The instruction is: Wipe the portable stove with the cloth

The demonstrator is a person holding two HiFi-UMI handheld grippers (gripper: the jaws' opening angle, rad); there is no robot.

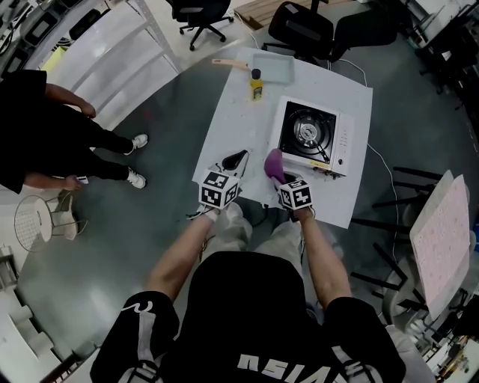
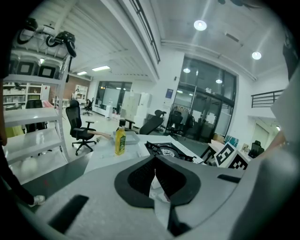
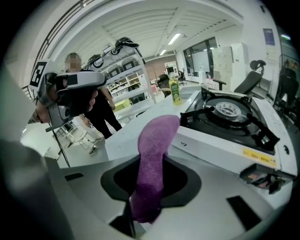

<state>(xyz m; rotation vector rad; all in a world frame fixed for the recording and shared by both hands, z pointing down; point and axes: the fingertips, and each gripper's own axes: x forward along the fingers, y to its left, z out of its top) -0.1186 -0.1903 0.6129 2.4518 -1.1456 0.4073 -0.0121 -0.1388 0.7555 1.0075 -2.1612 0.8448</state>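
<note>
Pinching gripper: the right gripper (image 1: 281, 179), its jaws clamped on the cloth (image 3: 157, 150).
Cloth: purple, one end caught between those jaws, the rest sticking up and forward past them, over the near part of the table (image 1: 239, 120).
Cloth and stove: the cloth's free end is just beside the near left corner of the stove (image 1: 313, 138). Whether it touches the casing cannot be told.
Left gripper (image 2: 155, 165): its jaws meet at the tips. A pale sliver shows in the narrow gap behind them, and what it is cannot be made out. It sits left of the right gripper, near the table's front edge.
Stove: white casing, black pan support and round burner in the middle, knob panel along its right side. It stands on the right half of the table, beyond the cloth.
Bottle (image 1: 257, 84): yellow with a dark cap, upright, past the stove to its left.
Tray (image 1: 273, 69): pale and shallow, at the far edge, just beyond the bottle.
Chairs (image 1: 202, 13): black office chairs on the floor beyond the table.
Bystander (image 1: 45, 127): a person in dark clothes, on the floor well to the left.
</note>
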